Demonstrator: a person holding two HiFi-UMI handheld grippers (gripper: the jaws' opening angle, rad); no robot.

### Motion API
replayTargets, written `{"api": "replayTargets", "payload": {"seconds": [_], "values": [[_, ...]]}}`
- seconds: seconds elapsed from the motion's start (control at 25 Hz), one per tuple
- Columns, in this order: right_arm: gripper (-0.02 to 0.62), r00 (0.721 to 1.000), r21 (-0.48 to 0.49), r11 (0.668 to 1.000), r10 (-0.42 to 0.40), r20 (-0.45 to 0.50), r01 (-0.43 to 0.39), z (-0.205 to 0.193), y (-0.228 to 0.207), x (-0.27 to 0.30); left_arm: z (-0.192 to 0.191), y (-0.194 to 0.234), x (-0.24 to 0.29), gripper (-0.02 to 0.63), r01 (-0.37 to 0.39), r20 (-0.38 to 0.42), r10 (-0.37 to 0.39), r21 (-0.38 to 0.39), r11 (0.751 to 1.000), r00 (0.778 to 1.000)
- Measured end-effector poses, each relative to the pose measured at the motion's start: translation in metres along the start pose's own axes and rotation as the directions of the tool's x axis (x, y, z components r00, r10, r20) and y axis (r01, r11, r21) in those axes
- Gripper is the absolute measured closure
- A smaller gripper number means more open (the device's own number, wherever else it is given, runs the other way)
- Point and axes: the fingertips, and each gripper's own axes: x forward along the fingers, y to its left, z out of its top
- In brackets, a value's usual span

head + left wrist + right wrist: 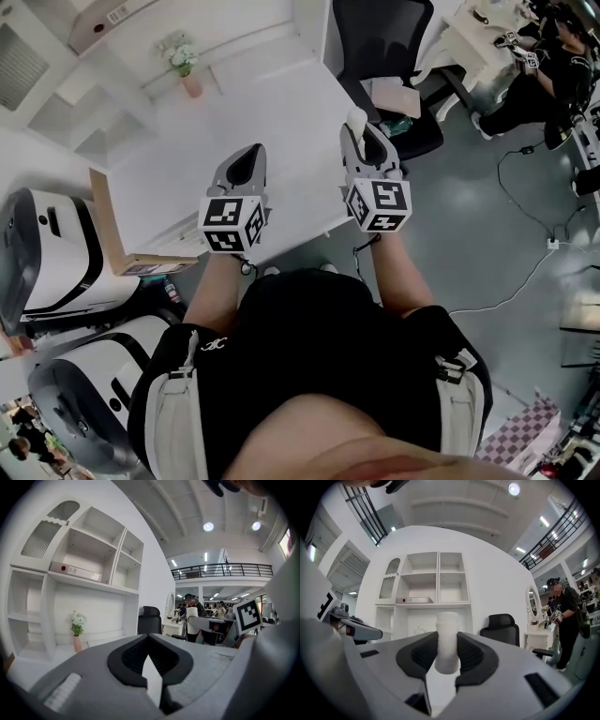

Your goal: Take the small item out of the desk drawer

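The right tool (446, 641) pinches a small white cylinder (447, 623), upright between its pads, above the edge of the white tabletop (281, 112). The left tool (149, 640) is pressed together with nothing in it, hovering beside it over the tabletop.

The desk (272, 122) is white; its vase (191, 86) is pink, with white flowers (180, 54). The left gripper (246, 164) and right gripper (366, 131) are grey, with black pads (473, 656) and black-and-white square-patterned cubes (232, 223). The small cylinder (447, 641) is white, the office chair (384, 37) black, the floor (469, 206) grey.
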Motion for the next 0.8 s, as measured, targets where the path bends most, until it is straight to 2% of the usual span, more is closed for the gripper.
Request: {"api": "replayTargets", "payload": {"seconds": [0.36,0.8], "values": [[0.485,1.000,0.006,1.000,-0.002,-0.024,0.002,-0.007,0.001,-0.002,-0.001,0.010,-0.005,0.594,-0.032,-0.005,0.032,-0.004,0.999,0.999],[0.483,0.999,0.067,0.998,0.015,-0.043,-0.012,-0.014,-0.003,-0.002,-0.003,0.012,-0.004,0.594,-0.046,-0.015,0.046,-0.003,0.999,0.999]]}}
